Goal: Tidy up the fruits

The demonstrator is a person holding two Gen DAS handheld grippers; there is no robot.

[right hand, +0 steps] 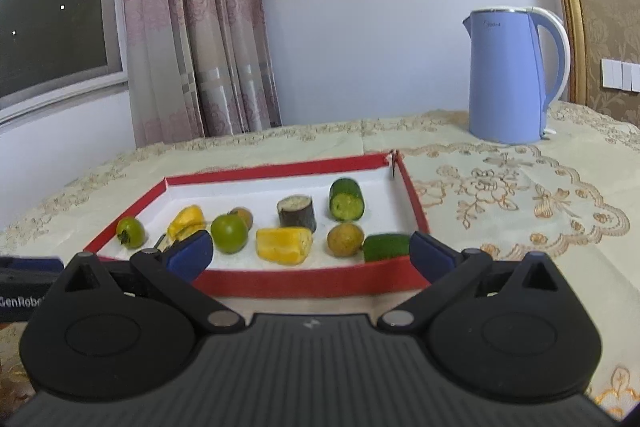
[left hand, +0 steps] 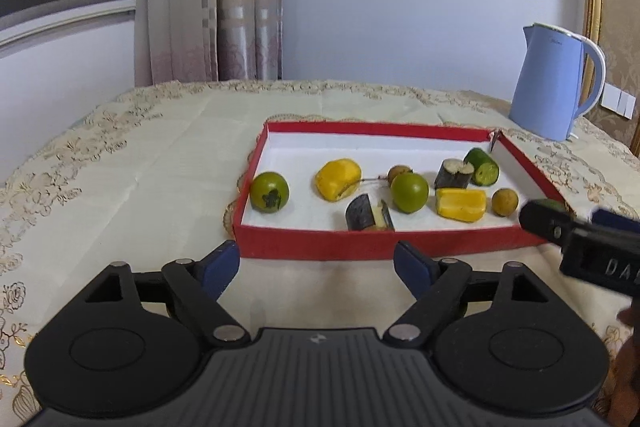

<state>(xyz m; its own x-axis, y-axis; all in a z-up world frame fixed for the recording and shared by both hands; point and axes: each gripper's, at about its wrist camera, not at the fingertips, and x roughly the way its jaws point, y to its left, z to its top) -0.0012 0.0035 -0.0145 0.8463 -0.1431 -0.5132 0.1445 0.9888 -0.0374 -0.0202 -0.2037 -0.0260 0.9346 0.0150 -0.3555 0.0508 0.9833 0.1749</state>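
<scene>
Left wrist: red tray (left hand: 316, 245), two yellow pieces (left hand: 338, 179), two green tomatoes (left hand: 269, 192).

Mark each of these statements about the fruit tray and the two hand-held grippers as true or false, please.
1. Both hand-held grippers, left and right, hold nothing. True.
2. The kettle stands inside the red tray. False: it stands on the tablecloth behind the tray.
3. Two yellow pieces lie in the tray. True.
4. The tray is lined black. False: its inside is white.
</scene>
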